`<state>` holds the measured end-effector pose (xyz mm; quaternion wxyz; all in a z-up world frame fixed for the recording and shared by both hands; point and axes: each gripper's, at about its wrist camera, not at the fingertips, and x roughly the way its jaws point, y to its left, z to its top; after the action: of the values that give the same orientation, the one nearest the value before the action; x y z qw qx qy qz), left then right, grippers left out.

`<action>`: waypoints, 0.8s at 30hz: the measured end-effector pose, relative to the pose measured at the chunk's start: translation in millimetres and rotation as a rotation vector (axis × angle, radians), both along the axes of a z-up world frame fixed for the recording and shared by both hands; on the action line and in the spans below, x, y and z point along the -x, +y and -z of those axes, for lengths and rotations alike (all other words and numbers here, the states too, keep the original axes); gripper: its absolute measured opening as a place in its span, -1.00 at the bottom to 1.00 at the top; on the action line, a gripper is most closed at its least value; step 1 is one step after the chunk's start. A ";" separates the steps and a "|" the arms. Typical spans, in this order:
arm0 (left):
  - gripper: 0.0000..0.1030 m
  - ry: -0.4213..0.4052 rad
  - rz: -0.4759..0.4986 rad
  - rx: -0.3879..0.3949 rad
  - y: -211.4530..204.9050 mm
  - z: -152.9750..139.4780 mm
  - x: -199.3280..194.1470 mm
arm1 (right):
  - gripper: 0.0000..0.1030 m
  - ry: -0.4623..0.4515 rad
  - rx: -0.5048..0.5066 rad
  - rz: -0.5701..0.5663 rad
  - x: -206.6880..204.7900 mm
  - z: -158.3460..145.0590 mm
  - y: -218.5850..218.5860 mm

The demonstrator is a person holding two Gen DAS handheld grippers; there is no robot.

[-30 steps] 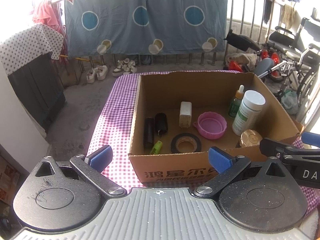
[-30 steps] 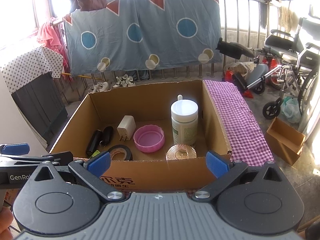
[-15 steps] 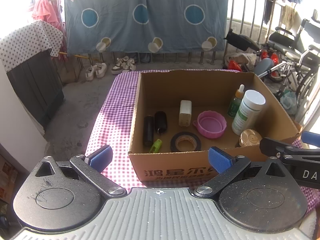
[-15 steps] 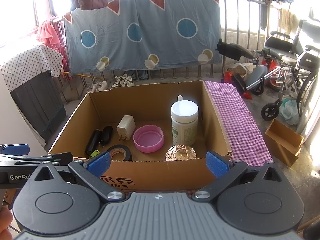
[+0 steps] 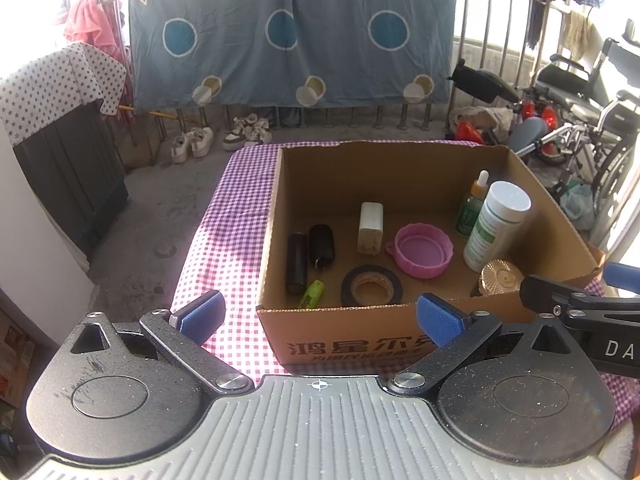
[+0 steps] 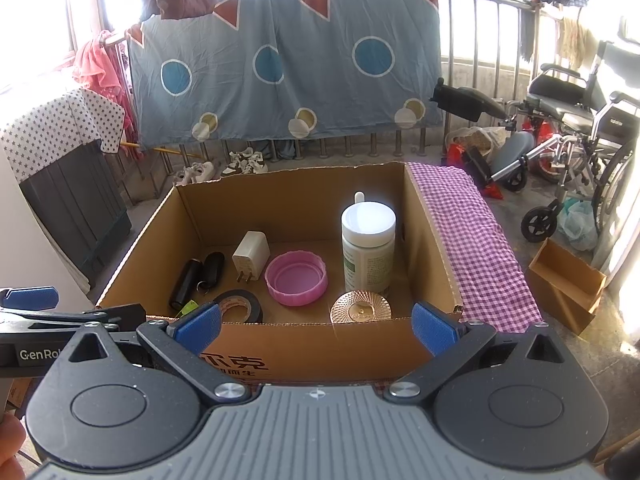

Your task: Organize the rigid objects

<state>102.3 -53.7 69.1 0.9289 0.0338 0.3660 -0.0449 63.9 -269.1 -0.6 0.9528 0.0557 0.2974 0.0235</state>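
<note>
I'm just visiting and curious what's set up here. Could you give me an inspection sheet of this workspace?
Surface: checked purple cloth over a table.
Job's things: cardboard box holding white bottle, dropper bottle, pink lid, charger, tape roll, gold lid, two black cylinders.
Clutter: nothing seen.
Grippers: left tool and right tool open, empty.
Cables: nothing seen.
Surroundings: hanging sheet, wheelchair, shoes.
</note>
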 end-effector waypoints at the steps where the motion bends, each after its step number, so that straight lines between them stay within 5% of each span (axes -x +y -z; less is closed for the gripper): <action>1: 0.99 -0.001 0.000 -0.001 -0.1 -0.1 0.0 | 1.00 0.000 0.000 0.000 -0.1 -0.1 -0.1; 24: 0.99 -0.011 -0.005 -0.006 -1.7 -3.0 2.6 | 1.00 -0.004 0.002 -0.001 0.7 -1.3 -3.9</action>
<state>99.7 -55.4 72.1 0.9309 0.0361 0.3611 -0.0413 63.2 -273.0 0.7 0.9535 0.0546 0.2954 0.0236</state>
